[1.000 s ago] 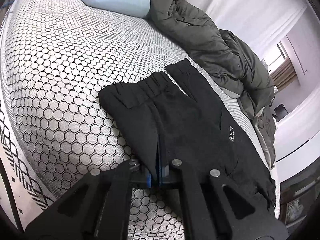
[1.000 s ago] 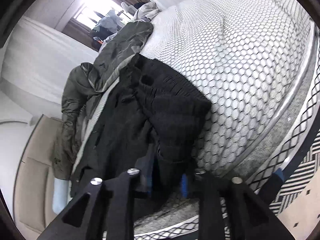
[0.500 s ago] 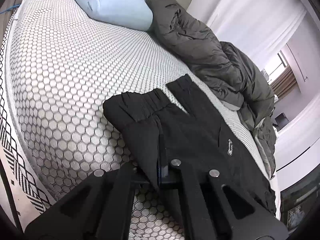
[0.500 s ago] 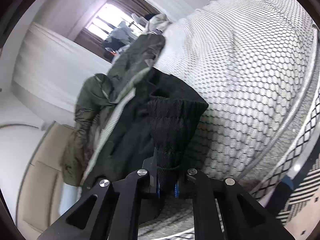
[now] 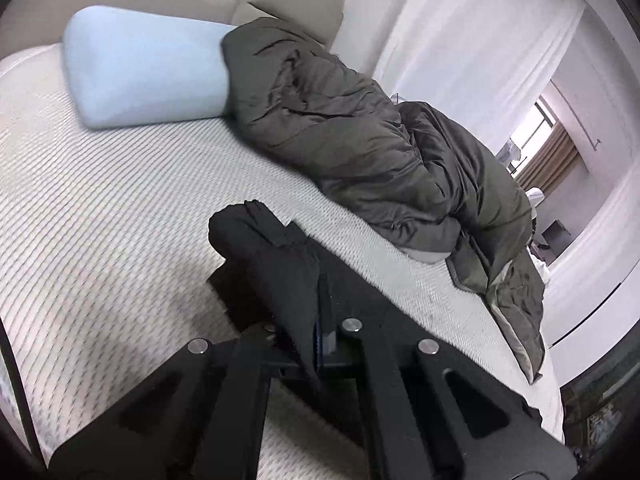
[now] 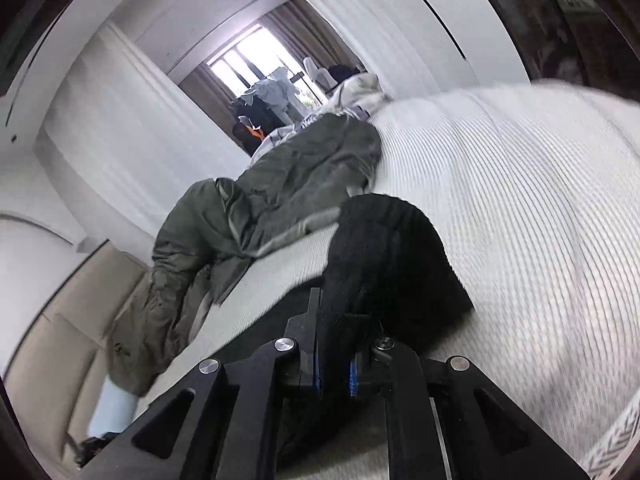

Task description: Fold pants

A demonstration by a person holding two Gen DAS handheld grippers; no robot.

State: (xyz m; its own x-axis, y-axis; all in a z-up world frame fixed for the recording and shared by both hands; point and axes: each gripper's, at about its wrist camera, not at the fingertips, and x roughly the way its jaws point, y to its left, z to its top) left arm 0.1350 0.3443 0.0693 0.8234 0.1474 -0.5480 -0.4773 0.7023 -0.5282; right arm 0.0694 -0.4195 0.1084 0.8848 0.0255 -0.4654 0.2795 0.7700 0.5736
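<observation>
Both grippers pinched tight on the black pants, fabric bunched up off the mattress.

Left gripper (image 5: 322, 340) clamps a fold of the pants (image 5: 280, 264); right gripper (image 6: 335, 368) grips a thicker wad (image 6: 384, 256). Mattress (image 5: 100, 208) pattern blurs; the duvet (image 5: 380, 152) heaps at two o'clock, hiding the pillow's (image 5: 144, 80) end.

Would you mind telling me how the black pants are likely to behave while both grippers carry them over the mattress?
The black pants look floppy: they bunch and droop from the left gripper. The thick wad in the right gripper suggests soft, compressible fabric, unlikely to slip. Unheld parts will probably sag and drag on the mattress.
</observation>
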